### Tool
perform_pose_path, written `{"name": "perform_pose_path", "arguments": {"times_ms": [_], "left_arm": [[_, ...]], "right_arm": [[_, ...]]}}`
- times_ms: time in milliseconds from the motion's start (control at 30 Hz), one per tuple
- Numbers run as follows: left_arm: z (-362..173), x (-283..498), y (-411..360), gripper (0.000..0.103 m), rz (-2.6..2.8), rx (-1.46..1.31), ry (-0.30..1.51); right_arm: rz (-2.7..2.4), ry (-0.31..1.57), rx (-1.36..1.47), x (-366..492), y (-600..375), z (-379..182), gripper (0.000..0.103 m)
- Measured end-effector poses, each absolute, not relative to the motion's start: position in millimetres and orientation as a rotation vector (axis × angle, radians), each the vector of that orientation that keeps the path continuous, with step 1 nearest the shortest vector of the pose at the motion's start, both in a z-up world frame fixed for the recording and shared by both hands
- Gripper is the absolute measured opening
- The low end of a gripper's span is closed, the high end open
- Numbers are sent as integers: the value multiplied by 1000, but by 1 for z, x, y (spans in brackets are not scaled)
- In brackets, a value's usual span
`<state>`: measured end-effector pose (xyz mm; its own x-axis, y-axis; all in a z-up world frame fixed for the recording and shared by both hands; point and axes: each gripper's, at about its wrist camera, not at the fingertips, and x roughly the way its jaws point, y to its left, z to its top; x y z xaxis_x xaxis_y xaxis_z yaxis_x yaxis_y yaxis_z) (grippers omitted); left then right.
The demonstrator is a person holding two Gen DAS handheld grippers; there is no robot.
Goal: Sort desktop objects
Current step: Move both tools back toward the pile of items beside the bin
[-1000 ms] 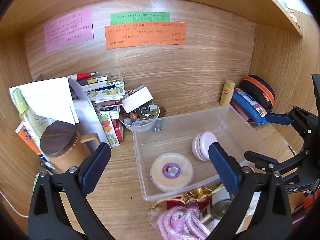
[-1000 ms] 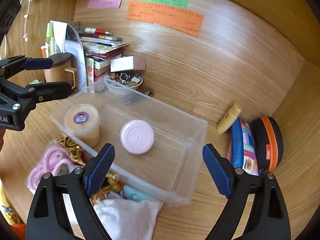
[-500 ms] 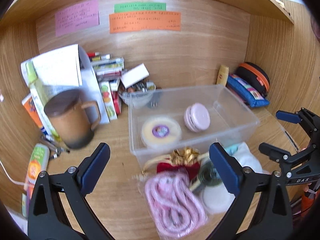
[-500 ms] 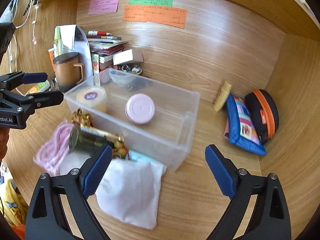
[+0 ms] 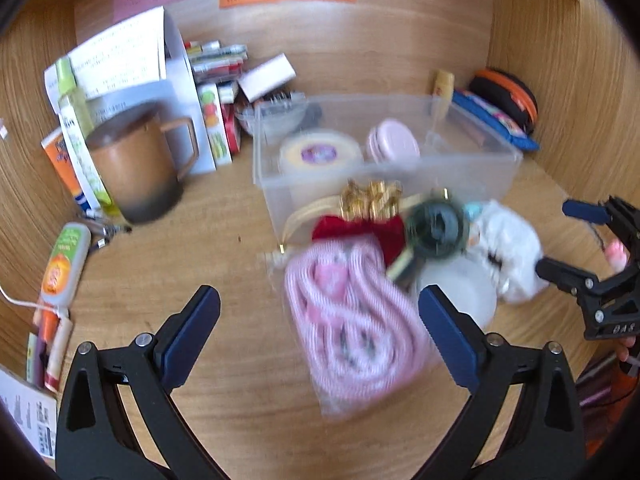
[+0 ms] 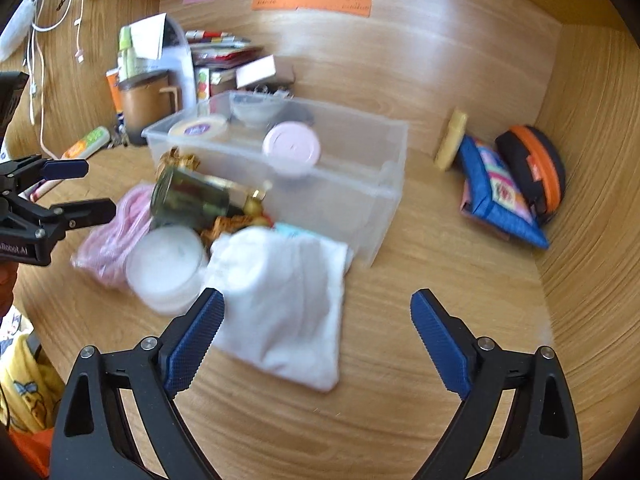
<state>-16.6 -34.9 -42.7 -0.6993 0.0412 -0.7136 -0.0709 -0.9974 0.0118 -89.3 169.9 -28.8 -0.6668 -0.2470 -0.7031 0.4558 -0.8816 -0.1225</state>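
A clear plastic bin [image 5: 472, 184] [image 6: 360, 196] stands on the desk and holds a yellow round tub [image 5: 320, 154] [image 6: 198, 127] and a pink round case [image 5: 394, 146] [image 6: 292, 148]. In front of it lies a pile: a bag of pink rope [image 5: 352, 320] [image 6: 116, 224], a dark green jar [image 5: 436, 228] [image 6: 192, 198], a gold bow on red [image 5: 370, 200], a white round tub [image 6: 166, 268] and a white cloth pouch [image 6: 288, 304] [image 5: 508, 252]. My left gripper [image 5: 320, 328] is open, just short of the rope bag. My right gripper [image 6: 316, 332] is open over the pouch's near edge.
A brown mug [image 5: 136, 172], a spray bottle [image 5: 76, 120], papers and books [image 5: 216, 92] crowd the back left. A yellow tube [image 6: 452, 144], a blue pouch [image 6: 496, 196] and a black-orange case [image 6: 536, 168] lie at the right wall. Pens [image 5: 48, 344] lie at the left edge.
Both grippers have drawn back from over the bin toward the desk's front. The pile in front of the bin has come into full view. Both stayed open.
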Motion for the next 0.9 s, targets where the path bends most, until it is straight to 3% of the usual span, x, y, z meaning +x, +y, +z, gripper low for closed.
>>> {"name": "perform_pose_path", "arguments": {"times_ms": [900], "left_arm": [[-86,-25,-21,103,2718,-1390,59]], "right_arm": [[-2310,326,1226,-135,155,-62,94]]}}
